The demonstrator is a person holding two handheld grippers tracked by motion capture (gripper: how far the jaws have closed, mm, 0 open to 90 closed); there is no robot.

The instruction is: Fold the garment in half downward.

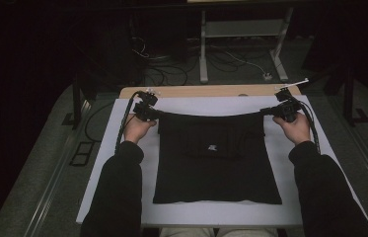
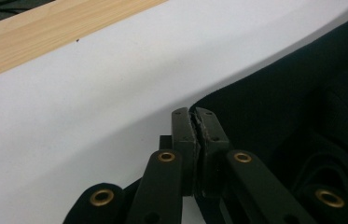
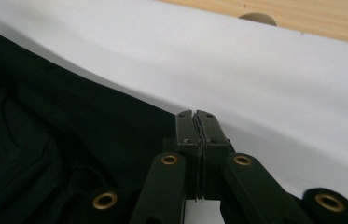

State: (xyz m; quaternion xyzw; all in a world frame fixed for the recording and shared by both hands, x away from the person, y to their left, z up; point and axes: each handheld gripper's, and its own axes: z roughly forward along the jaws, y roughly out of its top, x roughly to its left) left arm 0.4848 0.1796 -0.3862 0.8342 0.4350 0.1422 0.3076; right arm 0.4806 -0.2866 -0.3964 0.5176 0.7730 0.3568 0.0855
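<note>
Both tongs (image 2: 194,113) (image 3: 196,114) tight on black garment (image 1: 216,163) edge

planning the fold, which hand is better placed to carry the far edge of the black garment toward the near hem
Neither clearly: the left gripper and right gripper are each shut on a far corner of the black garment, level and stretched taut between them, so both should probably move together.

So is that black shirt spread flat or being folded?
Being folded: its far edge hangs stretched between both grippers, above the part flat on the white sheet.
</note>
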